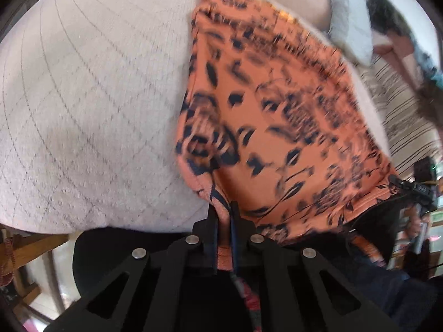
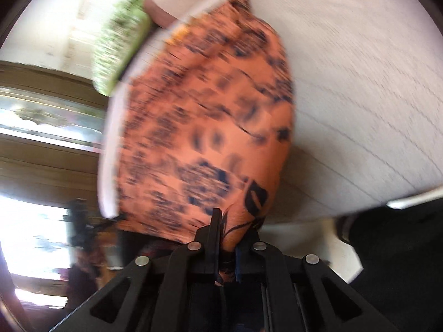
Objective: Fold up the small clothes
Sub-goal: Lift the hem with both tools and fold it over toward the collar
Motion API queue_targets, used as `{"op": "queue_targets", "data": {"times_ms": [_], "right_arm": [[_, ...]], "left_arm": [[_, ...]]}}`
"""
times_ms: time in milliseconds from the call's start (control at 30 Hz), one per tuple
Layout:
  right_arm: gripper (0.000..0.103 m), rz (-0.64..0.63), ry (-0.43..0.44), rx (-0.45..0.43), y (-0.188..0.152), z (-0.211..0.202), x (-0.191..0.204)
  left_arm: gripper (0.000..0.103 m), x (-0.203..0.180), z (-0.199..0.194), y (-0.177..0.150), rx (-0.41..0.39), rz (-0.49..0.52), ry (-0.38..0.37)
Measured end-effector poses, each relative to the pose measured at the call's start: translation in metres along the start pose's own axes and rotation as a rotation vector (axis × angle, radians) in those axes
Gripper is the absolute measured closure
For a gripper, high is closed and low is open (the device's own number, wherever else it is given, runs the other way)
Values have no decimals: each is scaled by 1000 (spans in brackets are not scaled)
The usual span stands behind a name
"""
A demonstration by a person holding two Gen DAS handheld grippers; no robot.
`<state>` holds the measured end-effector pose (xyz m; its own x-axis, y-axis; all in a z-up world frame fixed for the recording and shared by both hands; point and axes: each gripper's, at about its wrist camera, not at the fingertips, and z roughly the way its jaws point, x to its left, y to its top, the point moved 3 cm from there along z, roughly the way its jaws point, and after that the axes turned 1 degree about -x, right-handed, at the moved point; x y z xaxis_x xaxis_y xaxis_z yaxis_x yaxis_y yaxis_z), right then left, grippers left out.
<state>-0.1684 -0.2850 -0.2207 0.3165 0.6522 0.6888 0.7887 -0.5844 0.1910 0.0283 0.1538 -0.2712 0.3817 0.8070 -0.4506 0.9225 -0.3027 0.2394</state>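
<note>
An orange garment with a dark floral print is stretched over a pale quilted bed cover. My left gripper is shut on the garment's near left corner; cloth shows between its fingers. My right gripper is shut on the garment's other near corner, and cloth passes between its fingers too. In the left wrist view the right gripper shows at the garment's far right edge. Both views are blurred by motion. The garment's far end lies toward the top of the bed.
A white pillow and a striped cloth lie at the right of the bed. A green patterned pillow lies at the bed's far left in the right wrist view. The bed edge, wooden furniture and a bright window are near.
</note>
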Motion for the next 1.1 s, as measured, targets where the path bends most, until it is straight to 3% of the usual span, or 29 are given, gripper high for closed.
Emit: {"op": "queue_targets", "data": {"times_ms": [233,333,467,800,900,1000,1067,1100], "right_arm": [[96,6,221,-208,55,-38,40],[96,14,244,-307,88,-47,46],[96,58,255,-369,138,-53,39],[96,135,138,-406,282,10,23],[96,194,118,-396,322,43,2],[96,281,72,-374,348,82,-31],[95,385,47,-283,353,115,-61],[95,420,75,-259,351,127,-72]], "left_arm": [[96,-5,-54,52,-172,-46,-164],[96,-7,-66,82,-236,-71,-189],[96,-10,-62,136,-290,-112,-172],[97,5,-45,281,-335,-162,-99],[97,12,-26,321,-333,-184,-36],[97,17,-5,340,-316,-200,5],[94,14,9,344,-304,-191,17],[89,12,15,344,-294,-182,21]]}}
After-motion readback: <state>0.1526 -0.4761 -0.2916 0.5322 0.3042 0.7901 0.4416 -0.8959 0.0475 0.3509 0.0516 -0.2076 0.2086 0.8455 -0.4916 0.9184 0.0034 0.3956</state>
